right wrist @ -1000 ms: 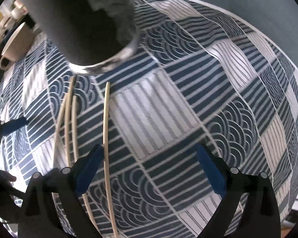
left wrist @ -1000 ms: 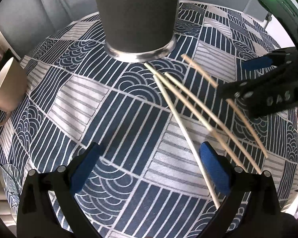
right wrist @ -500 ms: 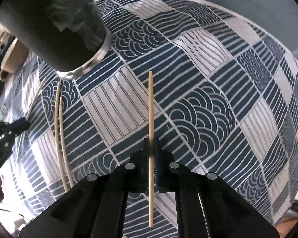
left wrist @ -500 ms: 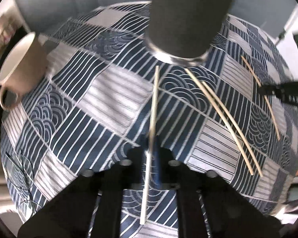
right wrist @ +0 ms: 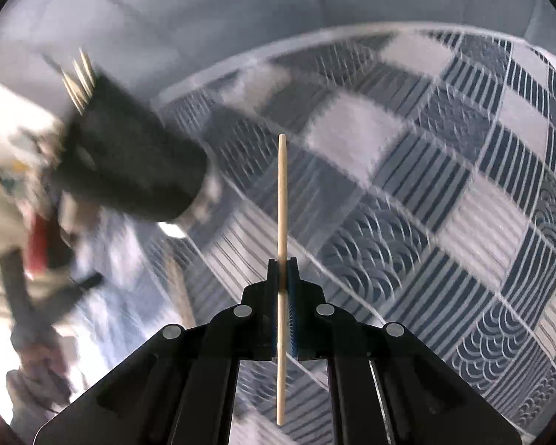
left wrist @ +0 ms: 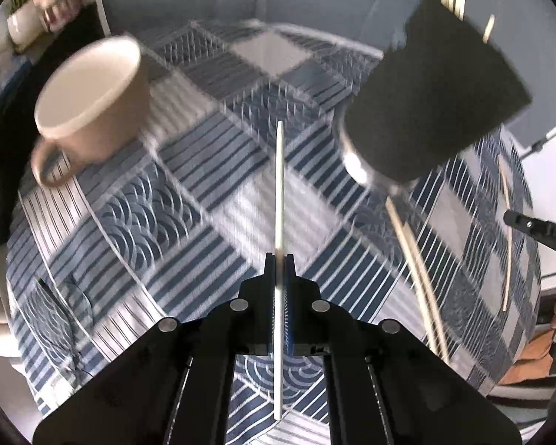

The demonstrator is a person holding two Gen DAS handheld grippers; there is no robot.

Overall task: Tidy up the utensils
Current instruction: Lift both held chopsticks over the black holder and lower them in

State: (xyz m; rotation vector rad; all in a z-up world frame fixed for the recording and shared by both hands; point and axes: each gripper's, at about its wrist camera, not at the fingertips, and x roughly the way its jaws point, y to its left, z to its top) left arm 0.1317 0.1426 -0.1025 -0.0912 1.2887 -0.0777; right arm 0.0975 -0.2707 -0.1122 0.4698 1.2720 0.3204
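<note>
My left gripper (left wrist: 279, 259) is shut on a pale chopstick (left wrist: 279, 193) and holds it above the patterned tablecloth (left wrist: 189, 222). My right gripper (right wrist: 282, 264) is shut on a wooden chopstick (right wrist: 282, 200), also lifted off the cloth. A dark cylindrical holder (left wrist: 433, 107) with a metal base stands at the right of the left wrist view, with several chopstick tips sticking out of its top. It shows at the left of the right wrist view (right wrist: 129, 163). Two chopsticks (left wrist: 419, 267) lie on the cloth near the holder's base.
A beige mug (left wrist: 92, 100) stands at the far left of the cloth. A clear glass (left wrist: 59, 307) sits near the left edge. The right gripper (left wrist: 537, 230) and hand show at the right edge of the left wrist view. Both views are motion-blurred.
Both grippers went from open to shut, each on one chopstick, then lifted and tilted up from the cloth. The holder's top has come into view.
</note>
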